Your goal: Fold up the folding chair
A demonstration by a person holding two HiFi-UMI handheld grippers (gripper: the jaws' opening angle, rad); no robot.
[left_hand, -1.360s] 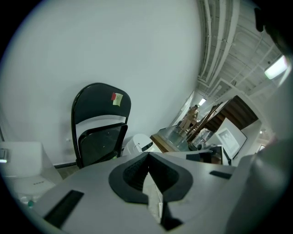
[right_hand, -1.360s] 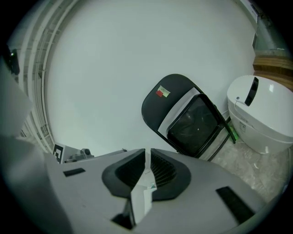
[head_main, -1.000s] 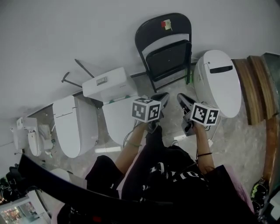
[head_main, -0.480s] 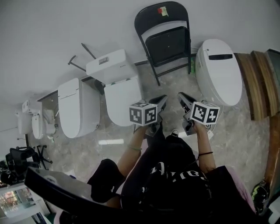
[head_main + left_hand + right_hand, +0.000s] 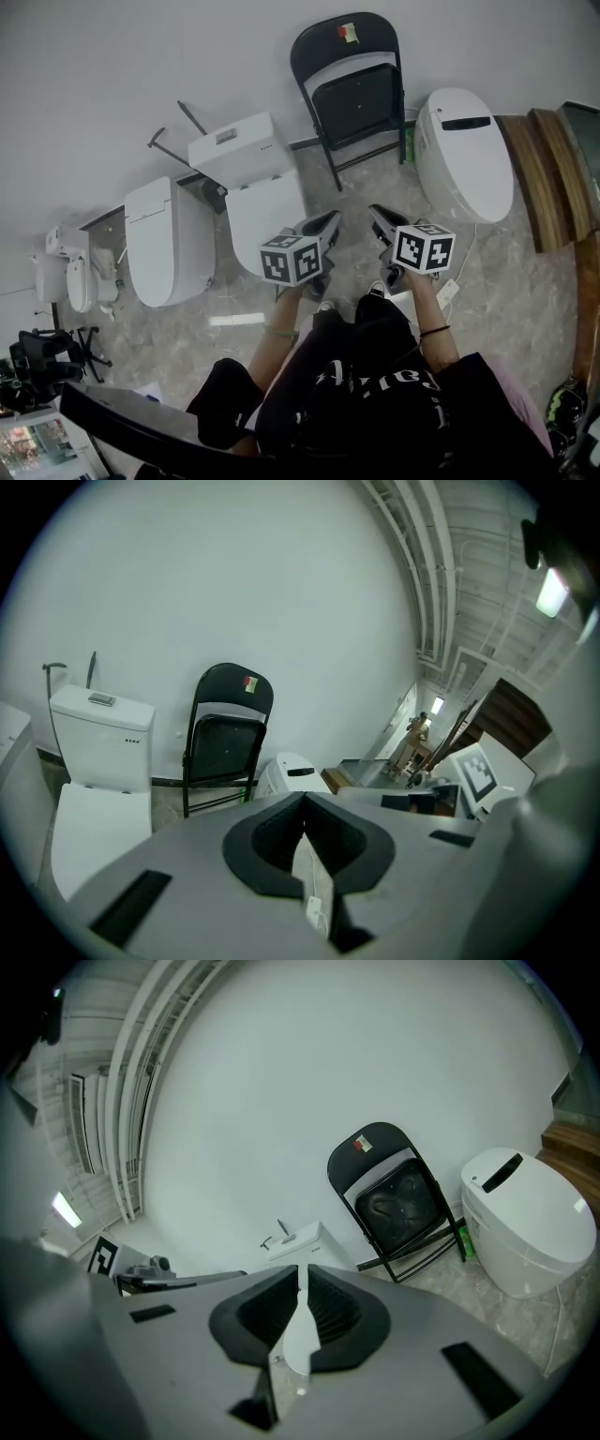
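The black folding chair point(image 5: 352, 94) stands against the white wall at the top of the head view, its seat swung up against the frame. It also shows in the left gripper view as the chair point(image 5: 225, 738) and in the right gripper view as the chair point(image 5: 398, 1199). My left gripper point(image 5: 330, 218) and right gripper point(image 5: 375, 211) hover side by side over the floor, well short of the chair. The left gripper point(image 5: 302, 799) is shut on nothing. The right gripper point(image 5: 300, 1274) is also shut, and nothing sits between its pads.
A white toilet with a tank point(image 5: 248, 178) stands left of the chair, another white toilet point(image 5: 169, 239) further left. A white rounded toilet point(image 5: 464, 155) sits right of the chair beside a green bottle point(image 5: 409, 145). Wooden boards point(image 5: 553, 178) lie at the right edge.
Both grippers have drawn back from the chair toward the person and a little to the left. Their jaws stay closed and empty. The chair has not moved.
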